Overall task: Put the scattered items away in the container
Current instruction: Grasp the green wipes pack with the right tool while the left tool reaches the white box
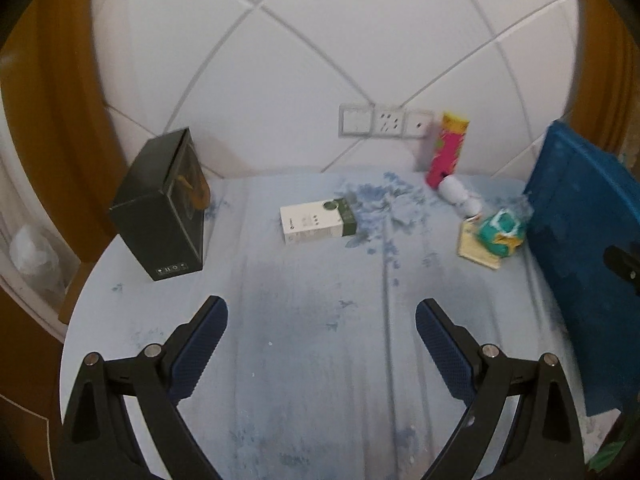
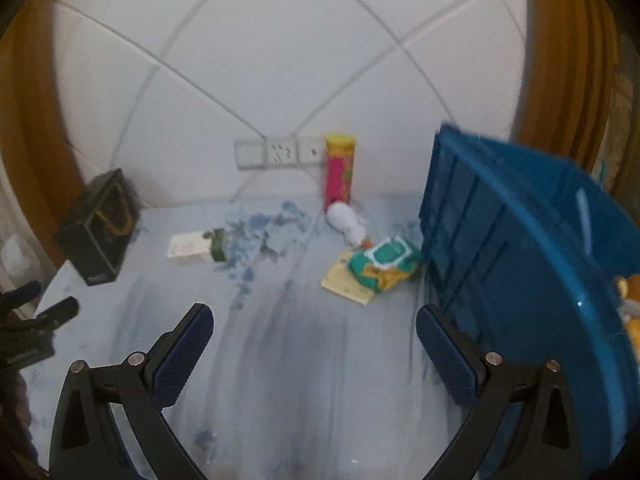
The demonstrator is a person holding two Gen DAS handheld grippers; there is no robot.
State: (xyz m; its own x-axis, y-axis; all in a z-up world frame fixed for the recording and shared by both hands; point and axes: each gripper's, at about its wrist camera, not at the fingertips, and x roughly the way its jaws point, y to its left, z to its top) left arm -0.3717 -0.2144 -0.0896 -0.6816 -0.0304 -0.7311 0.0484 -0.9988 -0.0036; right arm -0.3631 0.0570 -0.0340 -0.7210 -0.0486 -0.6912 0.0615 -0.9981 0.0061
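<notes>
Both tongs, left tongs (image 1: 322,316) and right tongs (image 2: 316,324), spread wide, empty, hovering over cloth-covered counter (image 1: 320,360). Reach step, nothing grasped. Blue plastic crate (image 2: 500,264) at right; green wipes pack (image 2: 386,260) just beside it, white-green carton (image 1: 318,222) mid-counter. Next: probably right tongs close on wipes.

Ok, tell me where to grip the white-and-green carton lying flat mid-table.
Grip the white-and-green carton across its short width, near the middle, coming down from above. It lies flat with its long axis left to right and clear cloth around it. The open left gripper faces it most directly.
</notes>
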